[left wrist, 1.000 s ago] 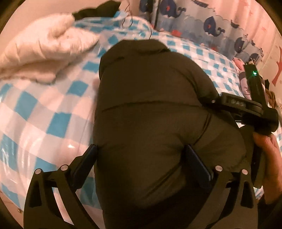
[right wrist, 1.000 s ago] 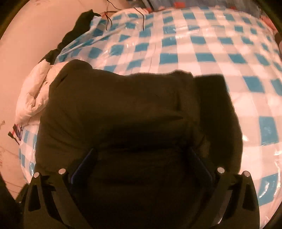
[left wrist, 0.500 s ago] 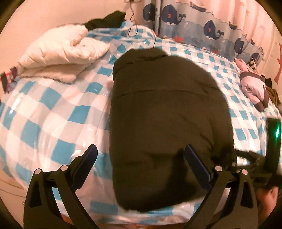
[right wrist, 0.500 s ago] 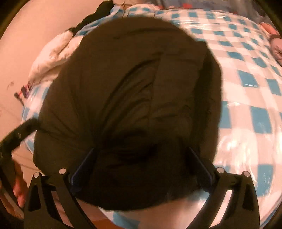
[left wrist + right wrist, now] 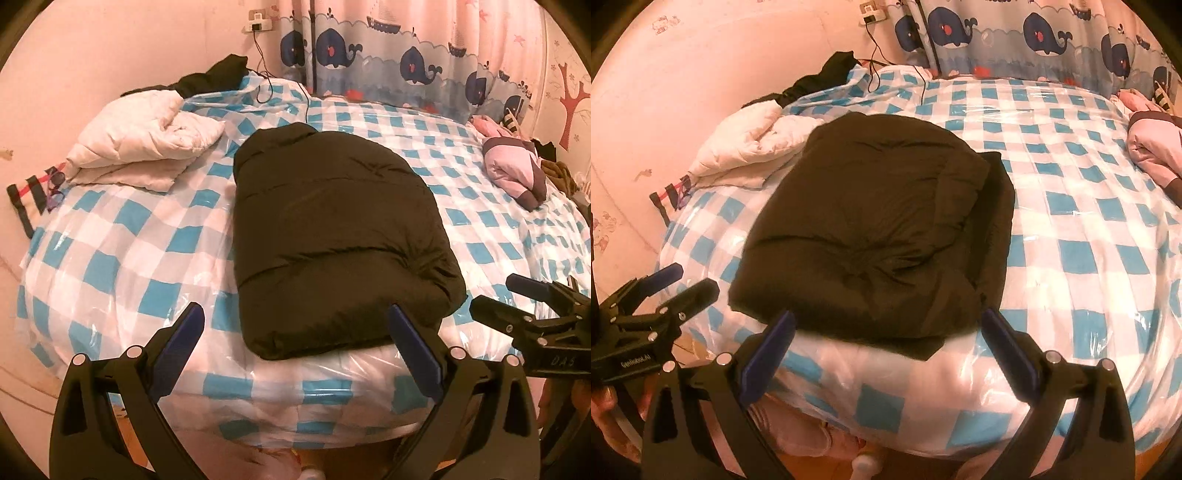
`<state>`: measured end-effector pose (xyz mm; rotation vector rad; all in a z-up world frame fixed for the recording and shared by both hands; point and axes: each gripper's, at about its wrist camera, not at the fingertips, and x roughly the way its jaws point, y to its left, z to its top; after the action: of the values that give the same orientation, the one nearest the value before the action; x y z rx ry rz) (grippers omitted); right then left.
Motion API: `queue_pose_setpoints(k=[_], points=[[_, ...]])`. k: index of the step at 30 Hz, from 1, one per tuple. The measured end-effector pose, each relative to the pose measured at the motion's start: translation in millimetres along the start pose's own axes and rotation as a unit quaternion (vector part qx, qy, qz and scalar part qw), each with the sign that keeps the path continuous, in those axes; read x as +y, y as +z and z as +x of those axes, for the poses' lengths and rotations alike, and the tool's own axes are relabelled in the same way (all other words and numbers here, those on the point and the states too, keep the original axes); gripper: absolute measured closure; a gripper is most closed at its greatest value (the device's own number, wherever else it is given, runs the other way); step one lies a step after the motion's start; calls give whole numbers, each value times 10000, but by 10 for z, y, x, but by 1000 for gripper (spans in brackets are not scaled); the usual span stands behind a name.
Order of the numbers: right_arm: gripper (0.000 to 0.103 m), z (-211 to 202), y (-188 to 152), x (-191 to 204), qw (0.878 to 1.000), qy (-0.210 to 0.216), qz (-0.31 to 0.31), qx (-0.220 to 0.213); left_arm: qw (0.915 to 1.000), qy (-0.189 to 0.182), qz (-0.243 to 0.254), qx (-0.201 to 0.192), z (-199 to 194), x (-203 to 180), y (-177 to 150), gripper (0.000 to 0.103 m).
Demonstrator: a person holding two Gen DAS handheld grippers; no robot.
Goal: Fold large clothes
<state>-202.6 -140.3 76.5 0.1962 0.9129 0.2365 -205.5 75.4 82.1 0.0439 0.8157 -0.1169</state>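
Between my left gripper's point(image 5: 293, 334) fingers point(image 5: 183, 332) nothing is being held; they are standing spread wide, hovering off the near edge of the bed, with the folded dark olive puffer jacket point(image 5: 332, 240) showing through the gap. My right gripper point(image 5: 886, 338) is sitting the same way, its blue-padded fingers point(image 5: 1006, 345) parted and empty, poised just short of the jacket's near hem. Each gripper is also showing in the other's view, low at the side and apart from the jacket.

I am seeing the jacket lying as a compact, puffy rectangle on the blue-and-white checked bedspread under clear plastic point(image 5: 129, 236), near the front edge, with one dark flap sticking out along its right side in the right wrist view. Farther back to the left, a folded white quilted coat point(image 5: 144, 144) is resting by the pink wall, with a black garment point(image 5: 214, 75) behind it. Over at the right, a pink and purple garment point(image 5: 517, 173) is lying bunched. A whale-print curtain point(image 5: 388, 62) is hanging behind the bed.
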Motion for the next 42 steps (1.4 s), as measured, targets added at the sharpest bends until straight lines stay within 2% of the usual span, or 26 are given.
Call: queue_pose_setpoints(k=[4, 12, 15, 18, 22, 25, 32, 42], points=[[6, 10, -34, -23, 9999, 71, 94, 61, 9998, 179, 55, -57, -67, 27, -20, 7], [6, 116, -71, -259, 9971, 365, 605, 291, 9998, 173, 97, 36, -13, 102, -3, 7], [6, 114, -59, -356, 9972, 182, 683, 244, 9990, 410, 152, 52, 46, 139, 40, 7], [6, 19, -62, -293, 9990, -129, 423, 111, 9993, 345, 123, 47, 42, 165, 70, 7], [6, -38, -66, -79, 9991, -338, -7, 244, 9994, 256, 110, 201, 74, 111, 51, 7], [6, -80, -70, 68, 9984, -380, -186, 363, 9990, 269, 217, 277, 50, 24, -1, 7], [6, -156, -72, 270, 9972, -408, -386, 502, 9986, 212, 79, 472, 13, 27, -87, 7], [6, -114, -48, 348, 9959, -454, -421, 654, 9976, 129, 137, 664, 46, -9, -120, 7]])
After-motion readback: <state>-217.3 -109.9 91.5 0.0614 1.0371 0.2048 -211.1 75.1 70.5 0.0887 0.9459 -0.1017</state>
